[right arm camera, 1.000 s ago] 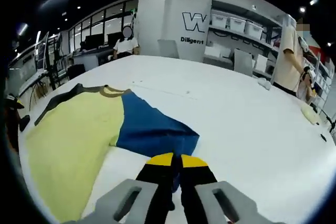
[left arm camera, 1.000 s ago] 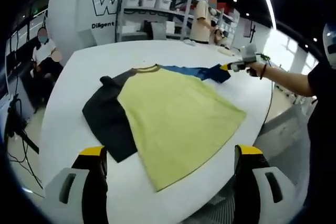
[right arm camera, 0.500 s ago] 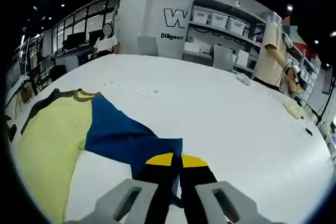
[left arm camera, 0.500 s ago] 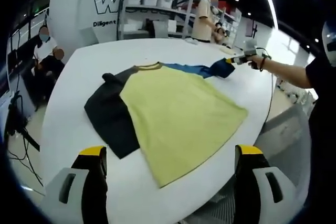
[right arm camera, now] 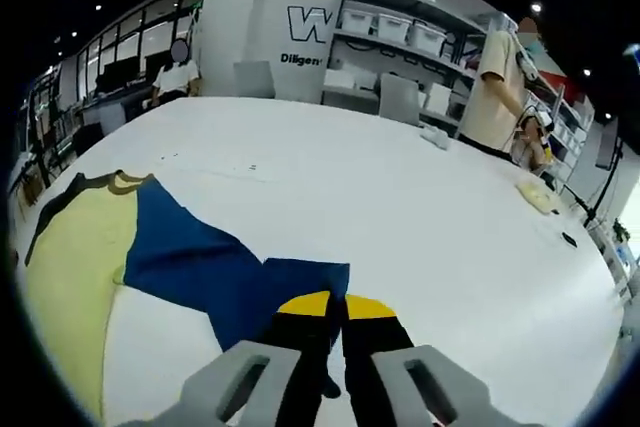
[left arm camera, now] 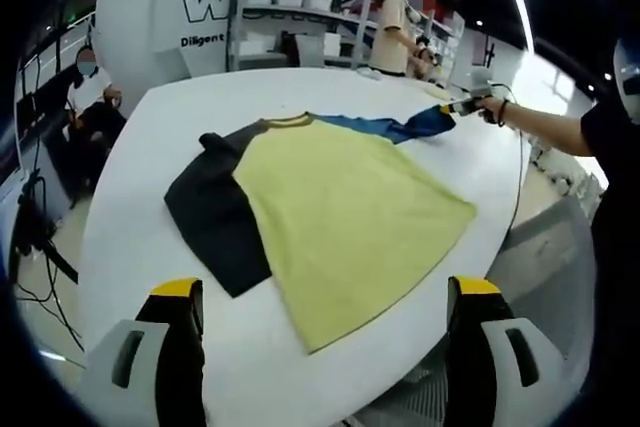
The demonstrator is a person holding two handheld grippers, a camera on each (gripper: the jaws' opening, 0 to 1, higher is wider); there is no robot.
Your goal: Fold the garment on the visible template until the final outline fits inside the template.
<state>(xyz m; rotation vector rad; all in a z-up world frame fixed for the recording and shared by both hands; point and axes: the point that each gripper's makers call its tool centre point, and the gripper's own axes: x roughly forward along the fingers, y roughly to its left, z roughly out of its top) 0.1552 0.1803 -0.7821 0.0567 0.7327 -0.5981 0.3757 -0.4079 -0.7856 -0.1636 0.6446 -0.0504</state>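
The garment [left arm camera: 340, 217], a yellow shirt with one black sleeve [left arm camera: 215, 222] and one blue sleeve [right arm camera: 215, 272], lies spread flat on the white surface [left arm camera: 130, 237], its hem near the surface's near edge. The right gripper [right arm camera: 335, 322] is clenched on the blue sleeve's end, stretched out toward the surface's far side. The left gripper [left arm camera: 325, 347] hangs released above the near edge, jaws wide apart, clear of the cloth.
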